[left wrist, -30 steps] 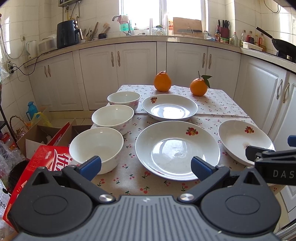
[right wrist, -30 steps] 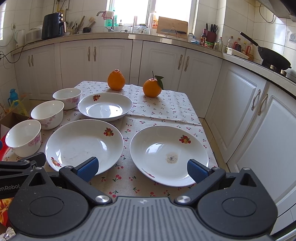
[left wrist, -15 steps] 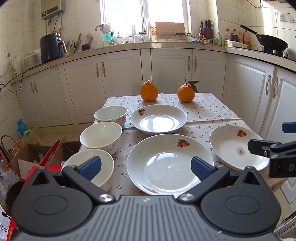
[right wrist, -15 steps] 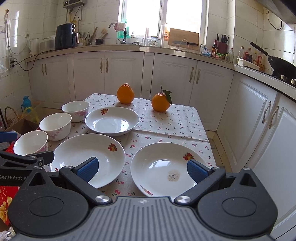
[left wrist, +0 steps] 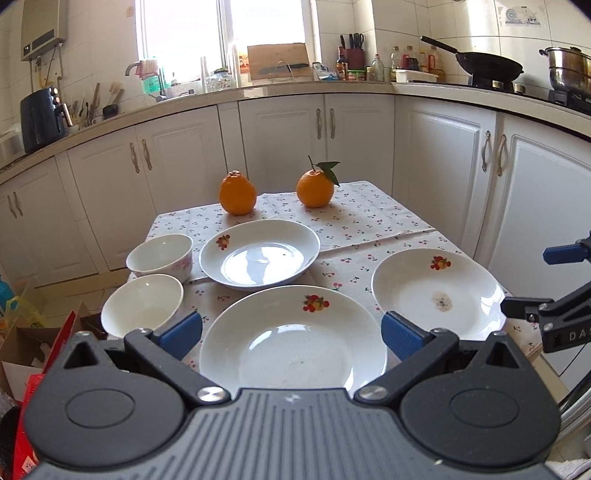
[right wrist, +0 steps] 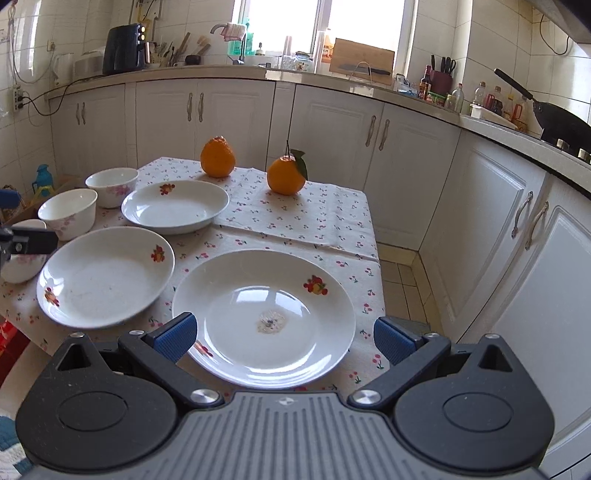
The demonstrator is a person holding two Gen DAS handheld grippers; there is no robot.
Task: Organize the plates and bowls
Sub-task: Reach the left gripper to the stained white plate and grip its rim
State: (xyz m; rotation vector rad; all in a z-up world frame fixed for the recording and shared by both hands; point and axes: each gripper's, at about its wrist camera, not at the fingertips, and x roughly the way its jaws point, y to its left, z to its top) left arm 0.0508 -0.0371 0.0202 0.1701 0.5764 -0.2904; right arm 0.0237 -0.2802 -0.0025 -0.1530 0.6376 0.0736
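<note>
Meanwhile, both plates (left wrist: 291, 350) (right wrist: 266, 317) empty; left tool (left wrist: 291, 334) and right tool (right wrist: 282, 334) agape, empty.

White panelled cabinets (left wrist: 177, 173) wrap the kitchen from nine o'clock round to three o'clock under a pale countertop (left wrist: 280, 88). At twelve o'clock a bright window (right wrist: 321, 22) pours daylight over white wall tiles (right wrist: 491, 44). A black wok (left wrist: 484, 64) sits at two o'clock, a dark air fryer (right wrist: 123, 50) at ten. Beige floor tiles (right wrist: 400, 273) show beside the cloth-covered table (right wrist: 317, 218).
</note>
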